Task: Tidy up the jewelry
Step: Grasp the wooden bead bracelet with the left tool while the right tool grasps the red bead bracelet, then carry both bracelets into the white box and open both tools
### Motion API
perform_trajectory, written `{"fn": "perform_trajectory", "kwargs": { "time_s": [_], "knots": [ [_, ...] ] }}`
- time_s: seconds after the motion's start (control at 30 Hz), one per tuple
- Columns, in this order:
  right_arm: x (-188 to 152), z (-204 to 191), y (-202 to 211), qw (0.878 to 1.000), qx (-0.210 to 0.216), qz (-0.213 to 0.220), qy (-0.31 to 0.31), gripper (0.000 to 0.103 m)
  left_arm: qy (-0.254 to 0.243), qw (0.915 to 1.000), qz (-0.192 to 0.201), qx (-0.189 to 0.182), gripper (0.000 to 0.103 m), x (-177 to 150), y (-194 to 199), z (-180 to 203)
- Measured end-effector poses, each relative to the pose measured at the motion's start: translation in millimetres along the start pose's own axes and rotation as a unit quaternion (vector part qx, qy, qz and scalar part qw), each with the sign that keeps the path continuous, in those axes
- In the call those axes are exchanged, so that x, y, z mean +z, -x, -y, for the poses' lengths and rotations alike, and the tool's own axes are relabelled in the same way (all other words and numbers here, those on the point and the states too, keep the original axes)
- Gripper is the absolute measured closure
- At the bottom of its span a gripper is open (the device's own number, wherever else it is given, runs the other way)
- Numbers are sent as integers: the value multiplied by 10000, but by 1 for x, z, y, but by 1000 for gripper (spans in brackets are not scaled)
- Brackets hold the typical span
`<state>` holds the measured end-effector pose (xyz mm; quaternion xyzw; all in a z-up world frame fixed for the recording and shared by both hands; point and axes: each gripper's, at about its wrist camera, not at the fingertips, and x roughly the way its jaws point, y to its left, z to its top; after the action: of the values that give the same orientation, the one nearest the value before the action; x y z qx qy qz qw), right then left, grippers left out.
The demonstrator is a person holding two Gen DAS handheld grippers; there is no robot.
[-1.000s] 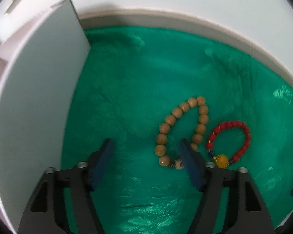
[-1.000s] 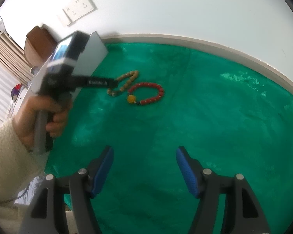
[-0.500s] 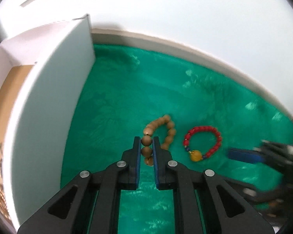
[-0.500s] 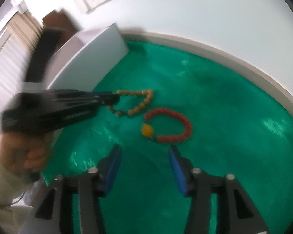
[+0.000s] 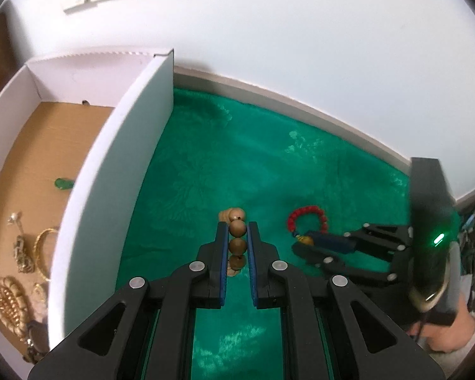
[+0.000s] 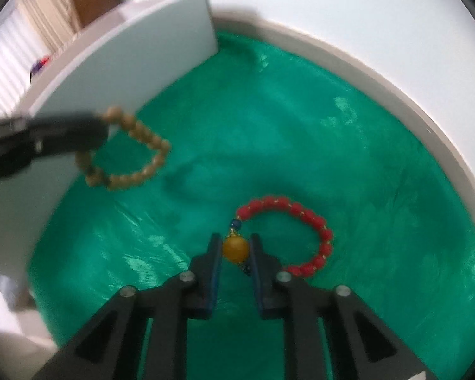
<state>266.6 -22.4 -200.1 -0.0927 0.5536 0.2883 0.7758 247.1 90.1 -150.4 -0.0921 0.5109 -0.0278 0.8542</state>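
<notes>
1. Over the green velvet cloth, the left gripper pinches the wooden bead bracelet, three beads caught between its blue pads; the right wrist view shows the loop dangling clear of the cloth, beside the white box wall
2. Right gripper has just been closing, and its jaws now press on the yellow bead of the red bead bracelet, which lies flat on the cloth
3. Inside the white box, on its brown floor, sit a green stone, a gold bangle and a woven gold piece
</notes>
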Motion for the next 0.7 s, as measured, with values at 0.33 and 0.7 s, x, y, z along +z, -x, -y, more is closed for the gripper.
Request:
{"fn": "perform_trajectory", "kwargs": {
  "time_s": [0.33, 0.7],
  "knots": [
    [-30, 20, 85, 9944, 576, 580, -672, 85, -25, 9996, 195, -203, 94, -8, 50, 5],
    [-25, 2, 126, 9913, 751, 963, -494, 85, 252, 9984, 310, -391, 94, -23, 96, -8]
  ]
}}
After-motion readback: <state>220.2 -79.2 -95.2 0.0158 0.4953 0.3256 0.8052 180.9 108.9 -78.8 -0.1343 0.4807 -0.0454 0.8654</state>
